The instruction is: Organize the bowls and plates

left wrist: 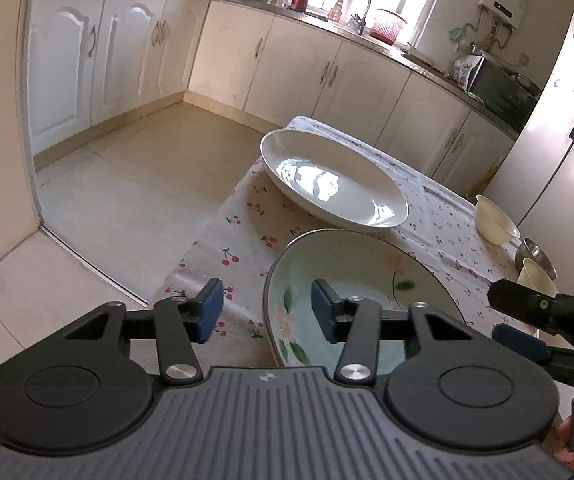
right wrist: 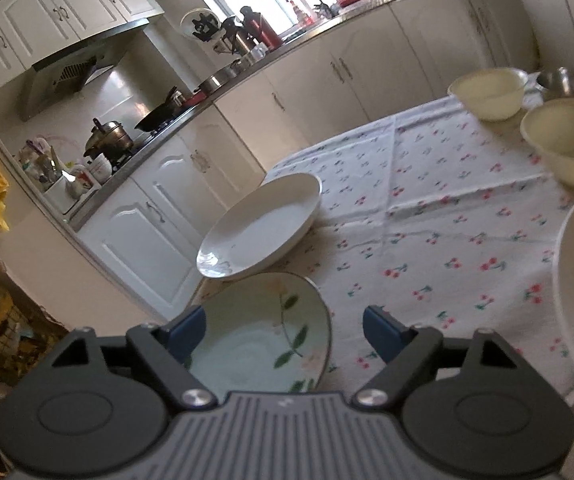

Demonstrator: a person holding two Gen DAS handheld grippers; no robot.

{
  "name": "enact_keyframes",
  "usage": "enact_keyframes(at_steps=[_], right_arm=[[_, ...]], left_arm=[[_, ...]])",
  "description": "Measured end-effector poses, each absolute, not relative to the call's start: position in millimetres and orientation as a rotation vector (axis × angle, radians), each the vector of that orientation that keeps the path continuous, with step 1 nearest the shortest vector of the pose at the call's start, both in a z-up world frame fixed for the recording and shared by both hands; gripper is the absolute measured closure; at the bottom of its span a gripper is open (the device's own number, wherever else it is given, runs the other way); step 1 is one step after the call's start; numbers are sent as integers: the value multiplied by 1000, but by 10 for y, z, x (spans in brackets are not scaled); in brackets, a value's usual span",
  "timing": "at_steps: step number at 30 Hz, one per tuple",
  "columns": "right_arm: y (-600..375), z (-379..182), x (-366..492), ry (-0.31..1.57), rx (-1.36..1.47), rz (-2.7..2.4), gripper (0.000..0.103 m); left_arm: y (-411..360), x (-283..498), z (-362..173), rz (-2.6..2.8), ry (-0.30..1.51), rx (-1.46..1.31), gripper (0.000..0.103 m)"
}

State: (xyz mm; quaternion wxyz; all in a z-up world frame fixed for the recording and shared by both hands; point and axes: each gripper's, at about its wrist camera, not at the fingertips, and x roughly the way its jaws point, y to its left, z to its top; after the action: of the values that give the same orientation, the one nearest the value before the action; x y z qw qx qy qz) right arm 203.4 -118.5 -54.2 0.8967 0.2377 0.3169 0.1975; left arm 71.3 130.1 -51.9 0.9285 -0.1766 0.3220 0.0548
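Left wrist view: the left hand-held gripper (left wrist: 267,310) is hovering with its blue pads parted on either side of the near left rim of the floral plate (left wrist: 351,300), not pressing it. This plate is lying on the cherry-print bench (left wrist: 231,240). Just beyond it, the white plate (left wrist: 333,184) is sitting at the far left edge. Two cream bowls (left wrist: 495,220) and a steel bowl (left wrist: 539,258) are standing far right.

Right wrist view: the right hand-held gripper (right wrist: 285,334) is standing wide apart, its left pad over the floral plate (right wrist: 263,340), gripping nothing. The white plate (right wrist: 261,226) is lying beyond; the cream bowls (right wrist: 487,94) are waiting far right.
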Motion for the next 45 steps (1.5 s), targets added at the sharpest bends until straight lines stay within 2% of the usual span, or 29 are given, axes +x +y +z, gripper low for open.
enact_keyframes(at_steps=[8,26,45], right_arm=[[-1077,-672,2165,716,520,470,17],[-1107,-668,2097,720,547,469,15],[-1464,-521,1616,644,517,413,15]], left_arm=[[1305,831,-665,80,704,-369,61],[1152,814,-638,32,717,-361,64],[785,532,-548,-80,719,-304,64]])
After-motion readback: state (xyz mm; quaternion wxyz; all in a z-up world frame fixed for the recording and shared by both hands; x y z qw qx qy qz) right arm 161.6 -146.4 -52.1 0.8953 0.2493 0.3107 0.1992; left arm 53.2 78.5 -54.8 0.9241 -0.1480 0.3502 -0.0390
